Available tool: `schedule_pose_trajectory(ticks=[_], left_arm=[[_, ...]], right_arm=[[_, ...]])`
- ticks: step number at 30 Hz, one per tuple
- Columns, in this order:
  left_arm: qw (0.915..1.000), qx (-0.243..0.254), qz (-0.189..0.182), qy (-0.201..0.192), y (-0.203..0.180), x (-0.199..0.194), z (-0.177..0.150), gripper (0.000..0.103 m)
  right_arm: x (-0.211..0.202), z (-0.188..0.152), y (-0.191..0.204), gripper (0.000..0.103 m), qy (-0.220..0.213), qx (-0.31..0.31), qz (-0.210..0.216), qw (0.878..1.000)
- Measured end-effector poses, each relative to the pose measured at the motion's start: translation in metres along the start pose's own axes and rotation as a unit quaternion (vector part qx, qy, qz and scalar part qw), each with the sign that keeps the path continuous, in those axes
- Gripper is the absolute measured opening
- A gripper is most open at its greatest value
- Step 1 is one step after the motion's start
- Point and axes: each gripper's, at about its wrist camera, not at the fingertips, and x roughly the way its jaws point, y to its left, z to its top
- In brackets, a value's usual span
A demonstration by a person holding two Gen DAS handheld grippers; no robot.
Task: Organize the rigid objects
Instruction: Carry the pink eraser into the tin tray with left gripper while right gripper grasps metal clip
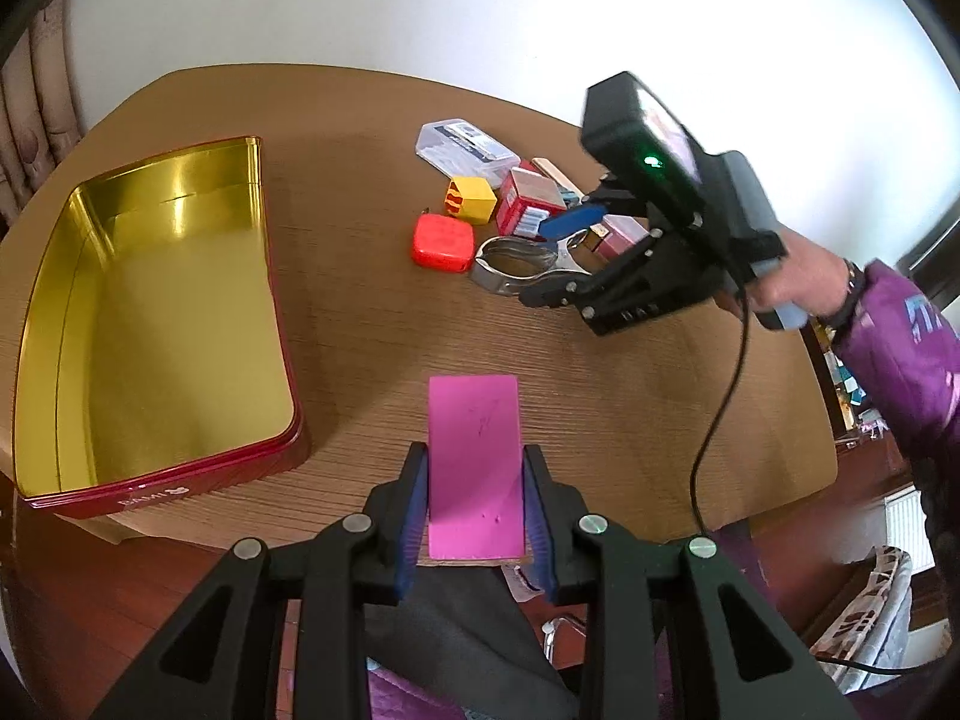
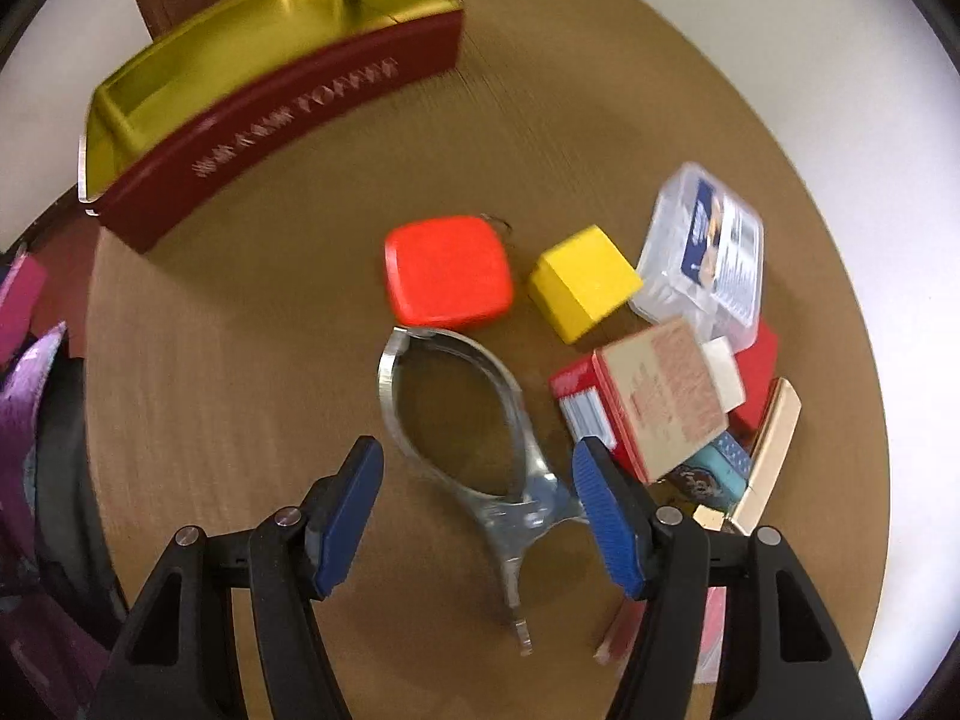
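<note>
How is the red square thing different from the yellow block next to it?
The red square case is flat with rounded corners, while the yellow block is taller with sharp edges. The red case has a small metal ring at one corner; the yellow block has none. In the left wrist view the yellow block shows red stripes on one side. Both sit on the wooden table.

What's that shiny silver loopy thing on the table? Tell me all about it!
The shiny silver metal loop tool lies flat on the round wooden table. It has an oval ring with an open middle and a thin, forked tail. One end sits against the orange-red square case. The right claw hovers open around its narrow neck.
</note>
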Motion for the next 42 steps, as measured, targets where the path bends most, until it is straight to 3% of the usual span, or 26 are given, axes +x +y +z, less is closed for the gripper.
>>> schedule_pose_trajectory(ticks=[4,10,14,17,23,27,33,36,42], left_arm=[[1.0,-0.001,-0.003,-0.001,0.0,-0.001,0.001,0.03],[0.9999,-0.015,-0.003,-0.003,0.005,-0.006,0.002,0.03],[0.9996,-0.019,-0.002,-0.018,0.007,-0.022,0.006,0.03],[0.9991,-0.024,0.005,-0.035,0.012,-0.041,0.014,0.03],[0.9956,-0.044,0.059,-0.057,0.053,-0.066,0.048,0.03],[0.9911,-0.046,0.114,-0.052,0.094,-0.053,0.081,0.03],[0.9862,-0.054,0.154,-0.026,0.149,-0.007,0.118,0.03],[0.9778,-0.063,0.199,-0.018,0.172,0.015,0.128,0.03],[0.9741,-0.068,0.216,-0.01,0.193,0.028,0.132,0.031]], right_arm=[[0.01,0.003,-0.008,0.061,0.014,0.031,0.041,0.999],[0.005,-0.003,0.006,0.033,0.018,0.073,0.058,0.995],[0.004,-0.008,0.02,0.033,0.016,0.104,0.063,0.992],[-0.002,-0.016,0.019,0.032,-0.009,0.151,0.102,0.983],[-0.021,-0.029,0.013,0.032,-0.058,0.221,0.133,0.964],[-0.035,-0.021,0.008,0.032,-0.084,0.247,0.148,0.954],[-0.054,-0.02,0.003,0.031,-0.11,0.275,0.169,0.94],[-0.059,-0.015,0.003,0.031,-0.117,0.279,0.178,0.936],[-0.075,-0.007,0.01,0.031,-0.134,0.287,0.209,0.925]])
